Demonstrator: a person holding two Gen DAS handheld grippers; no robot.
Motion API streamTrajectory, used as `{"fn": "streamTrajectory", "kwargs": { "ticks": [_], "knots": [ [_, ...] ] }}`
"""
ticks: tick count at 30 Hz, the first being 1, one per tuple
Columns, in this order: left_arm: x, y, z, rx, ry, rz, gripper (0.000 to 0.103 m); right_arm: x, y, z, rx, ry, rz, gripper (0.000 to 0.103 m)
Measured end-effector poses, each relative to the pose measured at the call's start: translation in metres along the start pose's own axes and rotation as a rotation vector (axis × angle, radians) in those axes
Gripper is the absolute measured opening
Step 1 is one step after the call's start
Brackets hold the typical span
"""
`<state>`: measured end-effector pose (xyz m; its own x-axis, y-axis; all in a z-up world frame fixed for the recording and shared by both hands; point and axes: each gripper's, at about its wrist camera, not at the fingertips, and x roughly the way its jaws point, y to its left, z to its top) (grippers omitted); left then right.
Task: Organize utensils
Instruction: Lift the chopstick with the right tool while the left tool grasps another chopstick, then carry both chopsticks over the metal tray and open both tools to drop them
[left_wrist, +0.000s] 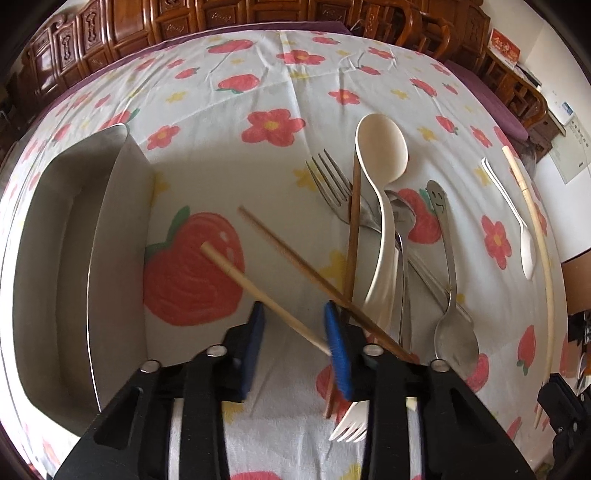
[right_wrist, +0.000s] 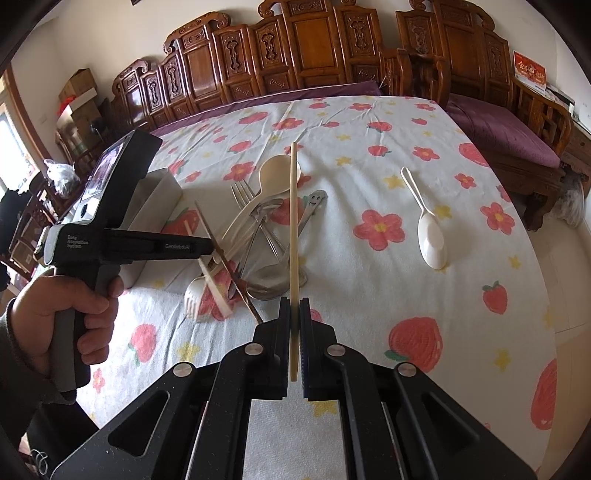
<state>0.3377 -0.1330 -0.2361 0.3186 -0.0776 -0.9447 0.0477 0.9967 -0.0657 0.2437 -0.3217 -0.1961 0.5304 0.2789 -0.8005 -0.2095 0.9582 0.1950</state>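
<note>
Over the pile, left gripper (left_wrist: 295, 332) had a pale chopstick (left_wrist: 258, 291) between its pads, not visibly pinched yet. Right gripper (right_wrist: 294, 332) pinched its mate (right_wrist: 293, 221). Next imo: squeeze, lift, pair 'em in tray (left_wrist: 74, 221) at left.

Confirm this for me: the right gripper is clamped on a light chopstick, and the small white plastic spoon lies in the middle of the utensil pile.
The right gripper is indeed clamped on the light chopstick. The spoon's place is wrong: the small white plastic spoon lies alone on the tablecloth, apart from the utensil pile, on its right. The right wrist view shows it.
</note>
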Motion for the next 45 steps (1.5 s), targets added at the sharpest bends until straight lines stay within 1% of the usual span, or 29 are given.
{"fn": "streamTrajectory", "kwargs": {
  "ticks": [1,2,3,4,6,13,16,18,22,27,34,45],
  "knots": [
    [-0.001,0.002,-0.001,-0.008,-0.001,-0.004,0.026,0.000,0.000,0.000,-0.001,0.001,-0.001,0.006],
    [-0.003,0.003,-0.002,-0.013,-0.003,-0.007,0.020,0.000,0.000,0.000,-0.002,0.001,-0.002,0.006],
    [-0.003,0.004,-0.002,-0.015,-0.001,-0.006,0.004,-0.001,0.001,-0.001,-0.003,0.001,-0.003,0.006],
    [-0.003,0.005,-0.003,-0.016,0.005,-0.007,0.006,-0.001,0.001,-0.001,-0.005,0.001,-0.004,0.006],
    [-0.005,0.008,-0.005,-0.022,0.004,-0.017,0.004,-0.002,0.002,-0.001,-0.003,0.001,-0.002,0.006],
    [-0.023,0.019,-0.009,-0.025,-0.029,-0.039,0.004,0.000,0.004,-0.002,-0.015,0.005,-0.007,0.006],
    [-0.039,0.027,-0.009,-0.025,-0.058,-0.033,0.004,-0.001,0.009,-0.003,-0.017,0.000,0.000,0.006],
    [-0.052,0.035,-0.008,-0.019,-0.091,-0.017,0.004,-0.002,0.014,-0.003,-0.022,-0.004,0.003,0.006],
    [-0.078,0.051,0.000,-0.010,-0.164,0.010,0.004,-0.003,0.029,-0.001,-0.051,-0.013,0.008,0.006],
    [-0.105,0.065,0.010,0.002,-0.221,0.025,0.004,-0.001,0.044,0.004,-0.068,-0.014,0.008,0.006],
    [-0.117,0.086,0.007,0.006,-0.233,0.022,0.004,0.004,0.071,0.021,-0.082,-0.024,0.033,0.006],
    [-0.123,0.144,0.013,-0.020,-0.264,0.045,0.004,0.016,0.135,0.046,-0.111,-0.037,0.109,0.006]
  ]
}}
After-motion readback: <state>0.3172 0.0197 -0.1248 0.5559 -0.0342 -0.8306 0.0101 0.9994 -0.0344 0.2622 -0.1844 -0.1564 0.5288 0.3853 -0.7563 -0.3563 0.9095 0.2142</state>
